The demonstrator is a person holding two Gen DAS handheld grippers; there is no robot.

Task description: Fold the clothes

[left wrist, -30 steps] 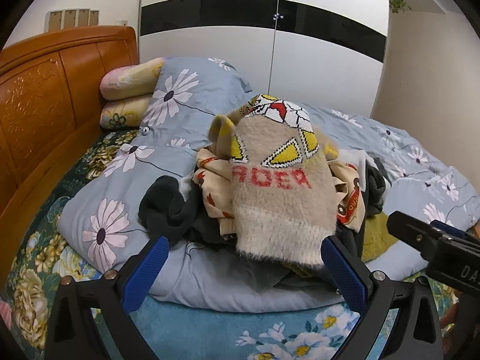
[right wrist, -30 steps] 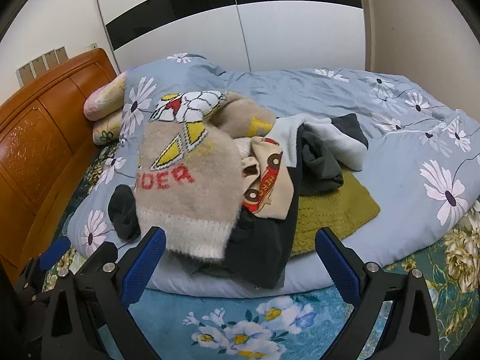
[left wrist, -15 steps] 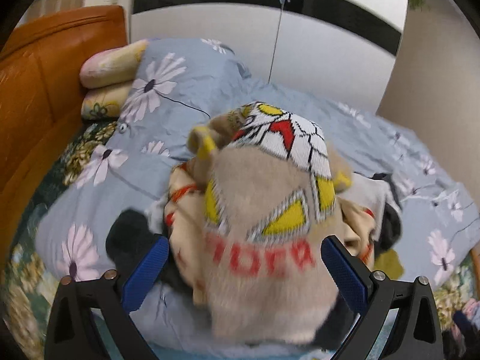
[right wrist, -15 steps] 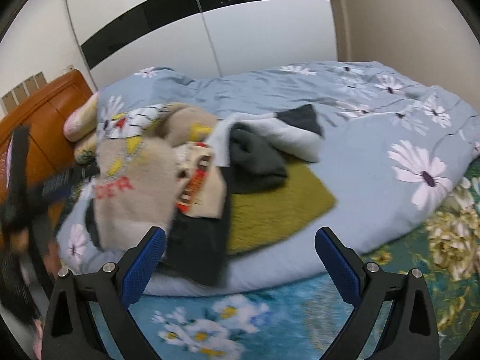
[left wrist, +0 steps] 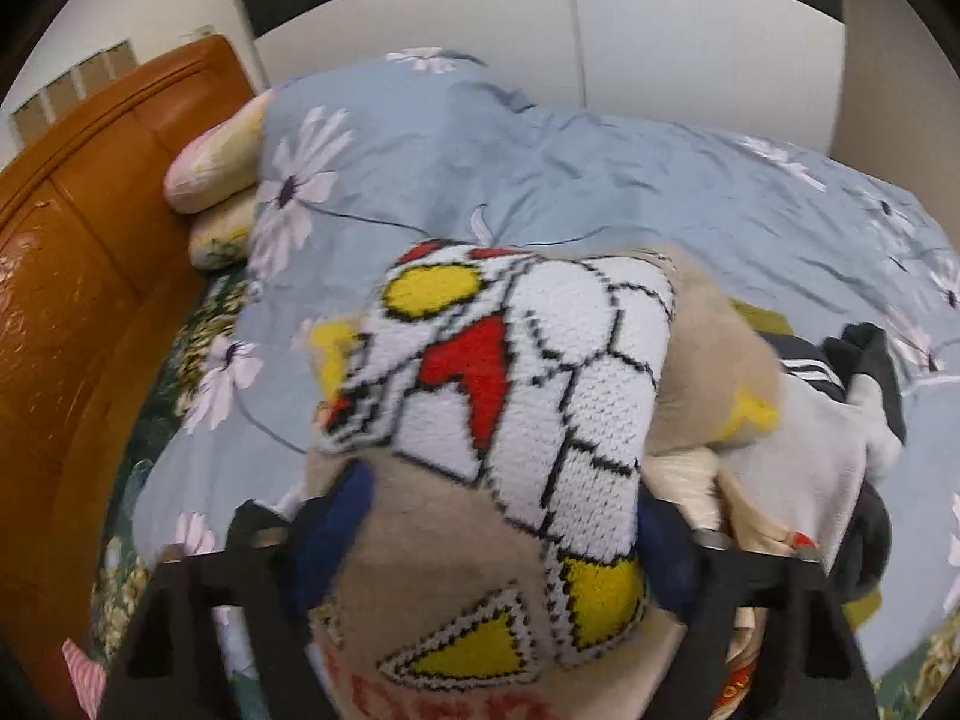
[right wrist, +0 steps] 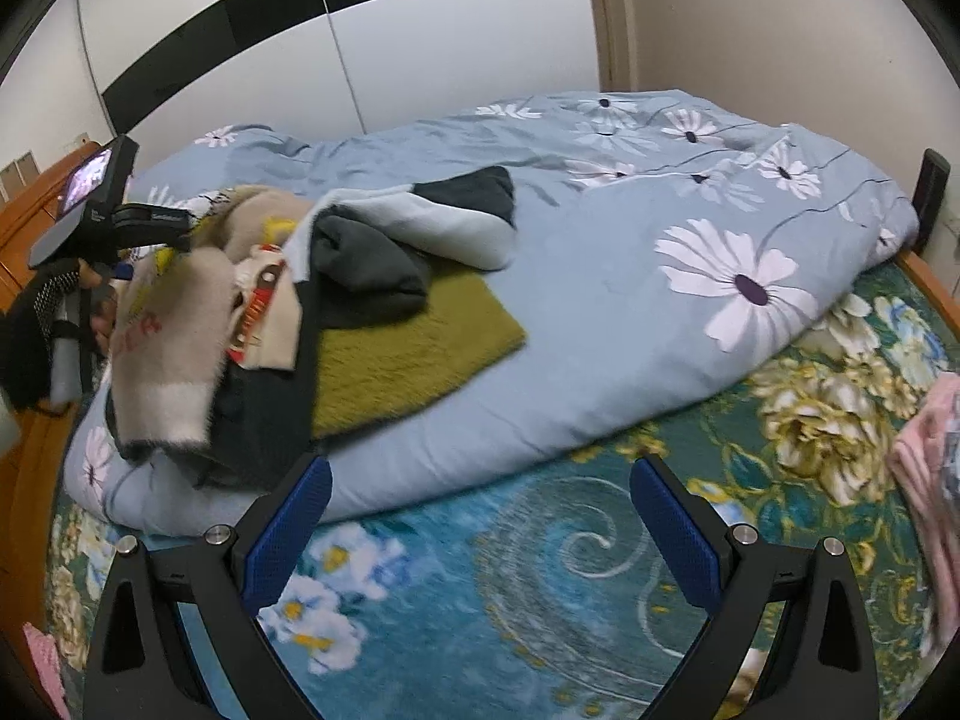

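A beige knit sweater point(left wrist: 516, 396) with a white, red and yellow pattern tops a pile of clothes on the bed. My left gripper point(left wrist: 498, 516) is open, its blue fingers spread on either side of the sweater, pressed close into it. In the right wrist view the sweater point(right wrist: 174, 324) lies at the left of the pile, with dark garments point(right wrist: 360, 264) and an olive green piece point(right wrist: 408, 354) beside it. My right gripper point(right wrist: 474, 516) is open and empty above the teal floral sheet, apart from the pile. The left gripper's body point(right wrist: 102, 222) shows at the far left.
A blue daisy-print duvet point(right wrist: 690, 252) covers most of the bed. A wooden headboard point(left wrist: 78, 276) and two pillows point(left wrist: 210, 180) are at the left. A pink cloth point(right wrist: 930, 468) lies at the right edge. White and black wardrobe doors stand behind the bed.
My left gripper has moved forward into the pile until the sweater fills the space between its fingers. My right gripper has swung right, away from the pile, over the sheet.
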